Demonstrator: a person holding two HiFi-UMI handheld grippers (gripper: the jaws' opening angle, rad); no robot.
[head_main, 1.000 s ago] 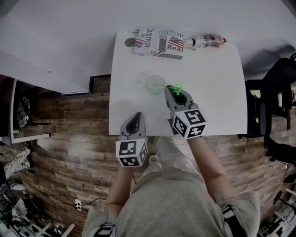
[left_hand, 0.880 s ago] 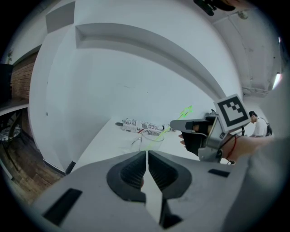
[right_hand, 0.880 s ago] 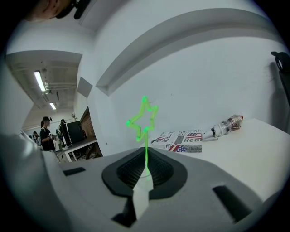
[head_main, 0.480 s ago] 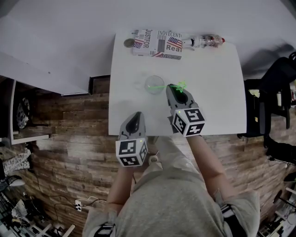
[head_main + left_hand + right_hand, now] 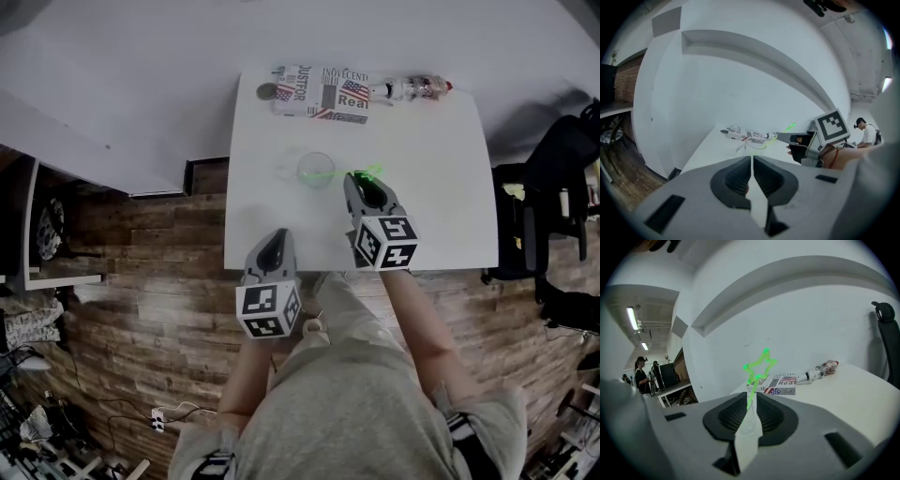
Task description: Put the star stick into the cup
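From above, a clear cup (image 5: 316, 169) stands near the middle of a white table (image 5: 431, 197). The thin end of the green star stick (image 5: 367, 172) reaches over its mouth; whether it rests inside I cannot tell. The right gripper (image 5: 362, 185) is clamped on the stick just beside the cup. The left gripper (image 5: 274, 240) hangs at the near edge. At the far edge lie a printed pack (image 5: 323, 92) reading "JUSTFOR", "INOVECENTO" and "Real" among flag prints, a bottle (image 5: 412, 88) on its side, and a small round disc (image 5: 266, 91). The floor (image 5: 141, 281) is wooden planks.

In the left gripper view its jaws are pressed together with nothing between them, before a white wall (image 5: 740, 84).

In the right gripper view the jaws pinch the stick, the star upright above them. A black chair (image 5: 882, 314) stands right, people (image 5: 642, 373) far left.
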